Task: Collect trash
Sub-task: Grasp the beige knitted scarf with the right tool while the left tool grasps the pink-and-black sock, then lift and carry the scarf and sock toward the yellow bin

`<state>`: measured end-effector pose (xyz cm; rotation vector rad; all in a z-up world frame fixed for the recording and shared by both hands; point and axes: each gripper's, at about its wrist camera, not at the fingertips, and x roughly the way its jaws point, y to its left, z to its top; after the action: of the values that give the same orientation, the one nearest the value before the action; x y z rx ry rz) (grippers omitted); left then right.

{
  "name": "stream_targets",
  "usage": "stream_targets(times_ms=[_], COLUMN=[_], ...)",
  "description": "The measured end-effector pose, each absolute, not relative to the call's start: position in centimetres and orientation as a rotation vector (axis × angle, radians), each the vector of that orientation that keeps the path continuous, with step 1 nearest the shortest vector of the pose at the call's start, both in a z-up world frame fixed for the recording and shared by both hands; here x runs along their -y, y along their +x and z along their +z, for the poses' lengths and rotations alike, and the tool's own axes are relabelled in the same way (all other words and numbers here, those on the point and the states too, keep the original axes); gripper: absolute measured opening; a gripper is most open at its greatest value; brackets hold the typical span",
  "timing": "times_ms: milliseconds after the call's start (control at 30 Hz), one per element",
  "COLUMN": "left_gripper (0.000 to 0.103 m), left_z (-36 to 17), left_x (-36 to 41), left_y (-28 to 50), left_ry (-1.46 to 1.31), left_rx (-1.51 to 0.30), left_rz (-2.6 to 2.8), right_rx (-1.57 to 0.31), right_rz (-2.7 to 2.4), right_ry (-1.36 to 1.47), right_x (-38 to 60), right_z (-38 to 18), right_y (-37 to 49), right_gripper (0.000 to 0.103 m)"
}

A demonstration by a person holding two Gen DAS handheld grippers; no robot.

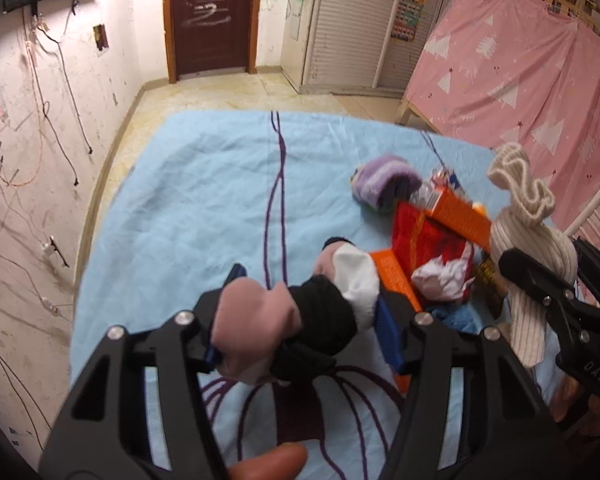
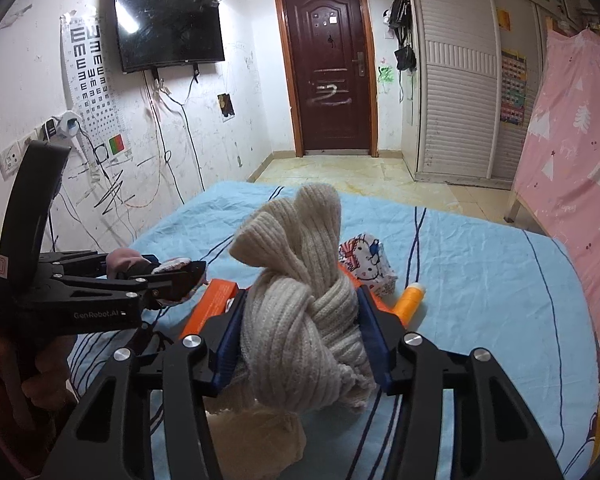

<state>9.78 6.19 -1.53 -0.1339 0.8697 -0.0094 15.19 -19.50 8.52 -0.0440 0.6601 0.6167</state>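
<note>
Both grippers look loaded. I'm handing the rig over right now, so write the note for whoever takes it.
Left gripper: shut on pink, black and white sock bundle.
Right gripper: shut on knotted cream sock.
Both are held above the blue bedsheet.
Still on the bed: purple sock roll, orange boxes, red packet, crumpled white paper, cartoon tissue pack, orange bottle.
No bin is in view.
Left: drop both loads, then clear the pile.
</note>
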Motion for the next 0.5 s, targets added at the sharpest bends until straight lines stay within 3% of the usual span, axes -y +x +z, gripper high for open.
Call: stream_targets(times_ms=[500], left_gripper=[0.057], left_z=[3.5], left_x=[-2.8], left_y=[8.4], left_ry=[-0.073], left_rx=[-0.759], left_rz=[-0.041], right_rx=[-0.578], right_rz=[0.542], right_ry=[0.045], right_x=[24.8], right_z=[10.8], right_y=[14.5], right_gripper=[0.047])
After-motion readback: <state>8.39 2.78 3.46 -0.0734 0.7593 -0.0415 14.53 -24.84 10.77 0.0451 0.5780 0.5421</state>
